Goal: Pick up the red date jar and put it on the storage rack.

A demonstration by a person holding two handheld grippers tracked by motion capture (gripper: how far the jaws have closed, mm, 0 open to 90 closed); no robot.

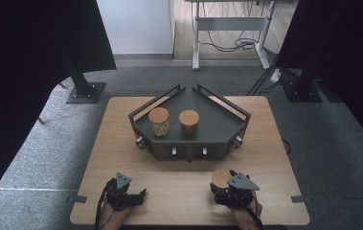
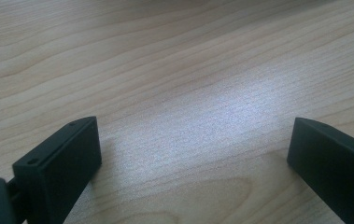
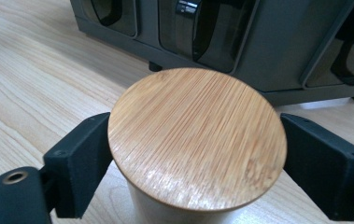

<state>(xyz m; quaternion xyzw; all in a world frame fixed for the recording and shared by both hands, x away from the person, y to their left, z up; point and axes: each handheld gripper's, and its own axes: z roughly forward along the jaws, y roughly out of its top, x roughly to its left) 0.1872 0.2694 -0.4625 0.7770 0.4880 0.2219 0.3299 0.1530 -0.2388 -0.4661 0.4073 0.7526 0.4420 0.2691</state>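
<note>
Bamboo-lidded jar (image 3: 197,140) btwn right tool (image 3: 191,161) jaws, rack (image 3: 277,46) just behind.

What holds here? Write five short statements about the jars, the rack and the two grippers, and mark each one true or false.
1. Two jars with wooden lids stand on the dark rack. True: the left jar and the right jar stand side by side.
2. The third jar lies on its side. False: it stands upright on the table, lid up.
3. The right gripper has that jar between its jaws. True: one jaw sits on each side of the lid.
4. The left gripper holds a jar. False: its jaws stand wide apart over bare wood.
5. The rack stands on the floor. False: it stands on the table.
</note>
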